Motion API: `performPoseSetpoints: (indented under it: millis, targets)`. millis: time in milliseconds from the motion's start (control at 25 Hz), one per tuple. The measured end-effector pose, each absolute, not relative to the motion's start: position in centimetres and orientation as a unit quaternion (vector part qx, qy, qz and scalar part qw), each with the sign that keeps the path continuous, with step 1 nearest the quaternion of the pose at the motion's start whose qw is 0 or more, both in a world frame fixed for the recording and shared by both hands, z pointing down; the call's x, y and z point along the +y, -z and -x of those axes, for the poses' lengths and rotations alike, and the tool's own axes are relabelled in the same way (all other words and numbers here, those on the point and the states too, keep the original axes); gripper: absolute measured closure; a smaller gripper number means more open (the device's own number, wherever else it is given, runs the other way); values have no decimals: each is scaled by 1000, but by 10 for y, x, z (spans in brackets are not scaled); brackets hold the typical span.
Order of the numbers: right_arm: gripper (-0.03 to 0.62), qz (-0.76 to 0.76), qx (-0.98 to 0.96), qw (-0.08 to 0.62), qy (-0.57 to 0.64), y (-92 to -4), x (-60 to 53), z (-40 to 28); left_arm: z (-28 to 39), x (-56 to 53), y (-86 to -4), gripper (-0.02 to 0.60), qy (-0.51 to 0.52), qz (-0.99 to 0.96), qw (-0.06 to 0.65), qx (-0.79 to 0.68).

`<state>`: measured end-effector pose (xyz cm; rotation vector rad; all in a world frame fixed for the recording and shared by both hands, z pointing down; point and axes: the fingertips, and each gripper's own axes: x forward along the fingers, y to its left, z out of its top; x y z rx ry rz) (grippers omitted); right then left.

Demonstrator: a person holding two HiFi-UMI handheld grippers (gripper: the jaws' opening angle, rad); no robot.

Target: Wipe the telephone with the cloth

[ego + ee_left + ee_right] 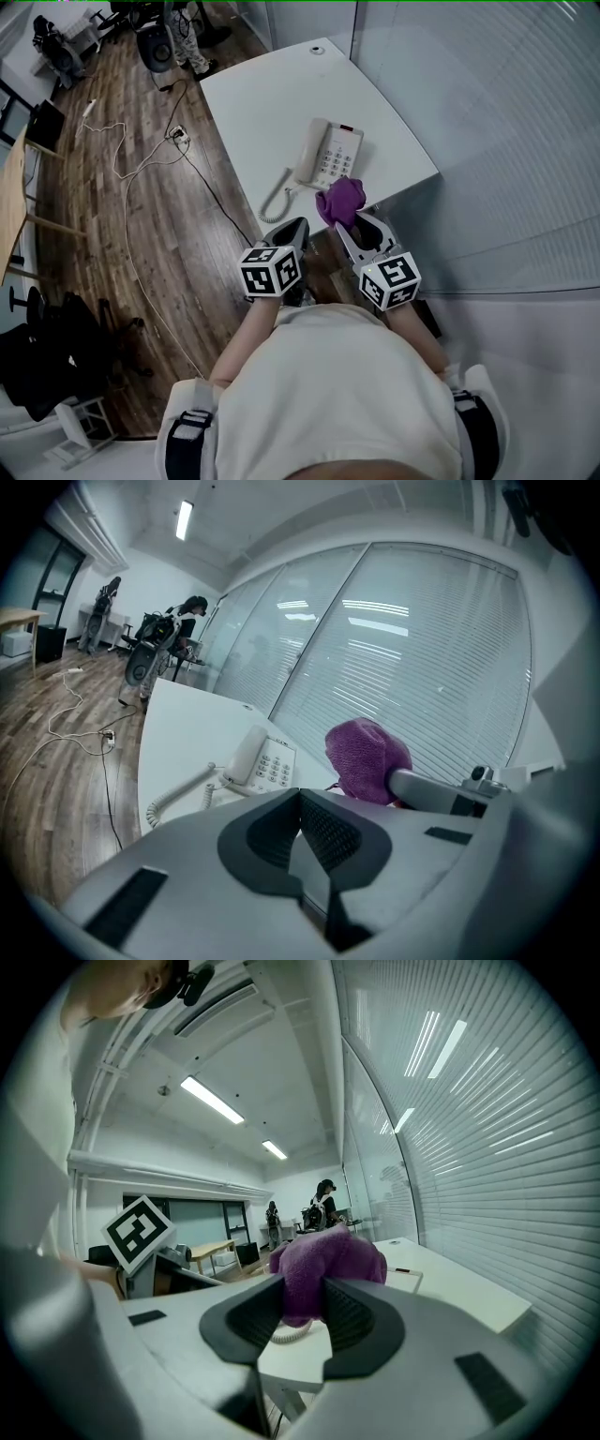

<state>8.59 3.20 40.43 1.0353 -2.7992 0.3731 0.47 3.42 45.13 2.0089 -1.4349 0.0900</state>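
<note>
A beige telephone (327, 157) with a coiled cord (275, 197) lies on the white table (272, 103) near its front edge. My right gripper (352, 228) is shut on a purple cloth (339, 200), held just in front of the phone, a little above the table edge. In the right gripper view the cloth (323, 1272) bulges out between the pads. My left gripper (292, 232) hangs beside it to the left, shut and empty, off the table's front edge. In the left gripper view the phone (260, 761) lies ahead and the cloth (367, 758) at the right.
Slatted glass walls (487, 122) run close along the table's right side. Cables (141, 169) trail over the wooden floor to the left. Office chairs (155, 42) and a person stand at the far end of the room. A small round fitting (318, 50) sits at the table's far end.
</note>
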Motion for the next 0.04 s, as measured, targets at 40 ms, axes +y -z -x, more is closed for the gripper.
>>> performPoseSetpoints:
  millis: [40]
  targets:
    - [465,-344,-928,66,-123,-405,30,-86,-5,33,-452,560,-35,-769,329,-548]
